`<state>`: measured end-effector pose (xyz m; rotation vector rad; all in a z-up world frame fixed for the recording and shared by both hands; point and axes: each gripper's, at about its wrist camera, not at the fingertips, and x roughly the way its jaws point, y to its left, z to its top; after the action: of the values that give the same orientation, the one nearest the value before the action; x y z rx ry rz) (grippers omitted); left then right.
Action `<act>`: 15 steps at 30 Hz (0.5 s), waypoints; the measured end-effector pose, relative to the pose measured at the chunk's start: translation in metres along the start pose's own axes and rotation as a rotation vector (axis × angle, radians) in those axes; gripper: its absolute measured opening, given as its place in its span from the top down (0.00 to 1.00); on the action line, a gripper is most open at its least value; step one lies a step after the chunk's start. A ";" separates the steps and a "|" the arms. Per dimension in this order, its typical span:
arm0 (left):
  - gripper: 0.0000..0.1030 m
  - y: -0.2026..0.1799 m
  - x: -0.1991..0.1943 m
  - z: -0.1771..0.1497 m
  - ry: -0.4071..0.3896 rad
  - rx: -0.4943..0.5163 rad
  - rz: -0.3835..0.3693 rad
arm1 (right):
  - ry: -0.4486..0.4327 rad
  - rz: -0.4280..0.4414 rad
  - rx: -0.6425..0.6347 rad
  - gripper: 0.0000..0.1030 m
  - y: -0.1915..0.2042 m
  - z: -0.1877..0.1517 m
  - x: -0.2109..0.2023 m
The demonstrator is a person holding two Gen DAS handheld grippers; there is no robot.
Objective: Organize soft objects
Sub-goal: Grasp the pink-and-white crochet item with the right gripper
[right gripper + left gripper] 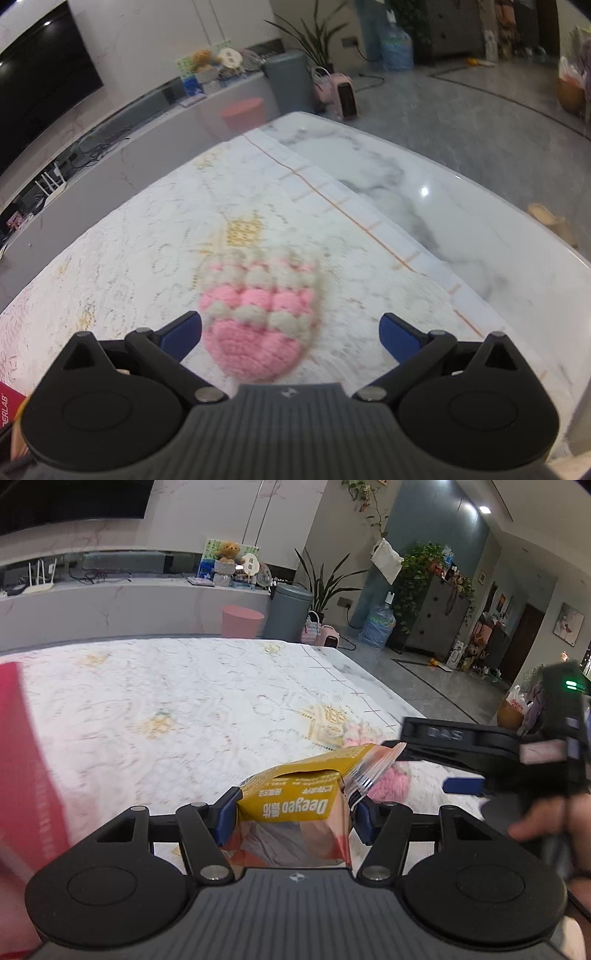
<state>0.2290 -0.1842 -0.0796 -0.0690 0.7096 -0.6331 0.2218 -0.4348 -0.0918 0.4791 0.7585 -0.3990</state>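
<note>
The left gripper (293,814) is clamped on a yellow and orange snack packet (295,805), its blue pads pressing both sides, and holds it above the lace cloth (166,701) that covers the table. The right gripper (290,336) stands with its jaws wide apart, grasping nothing; a pink and cream knitted piece (258,317) lies flat on the cloth between its open fingers.

Judgement: the step in hand is picking up the knitted piece. It should go best with the fingers lowered to the cloth on either side, then closed gently across the narrow pink end, so that the lace is not pinched up with it.

Writing: the packet reads "Deeyeo", upside down, beside Chinese characters too blurred to read. A red box (7,402) at the left edge shows "...ERLAB". The right gripper's arm, in the left view, bears "DAS".
</note>
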 end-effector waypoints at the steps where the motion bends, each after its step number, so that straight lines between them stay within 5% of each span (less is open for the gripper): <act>1: 0.32 0.000 -0.005 -0.001 -0.007 0.013 0.003 | -0.006 -0.003 -0.003 0.03 0.002 -0.001 0.002; 7: 0.32 0.007 -0.018 -0.013 -0.044 0.031 0.011 | -0.053 -0.031 0.023 0.03 0.012 -0.008 0.016; 9: 0.33 0.010 -0.017 -0.017 -0.035 0.012 0.014 | -0.064 -0.015 -0.036 0.03 0.022 -0.012 0.019; 15: 0.33 0.015 -0.010 -0.022 -0.006 -0.010 -0.001 | -0.073 -0.149 -0.278 0.03 0.054 -0.021 0.032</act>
<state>0.2167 -0.1631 -0.0943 -0.0806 0.7076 -0.6297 0.2589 -0.3844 -0.1141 0.1469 0.7670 -0.4400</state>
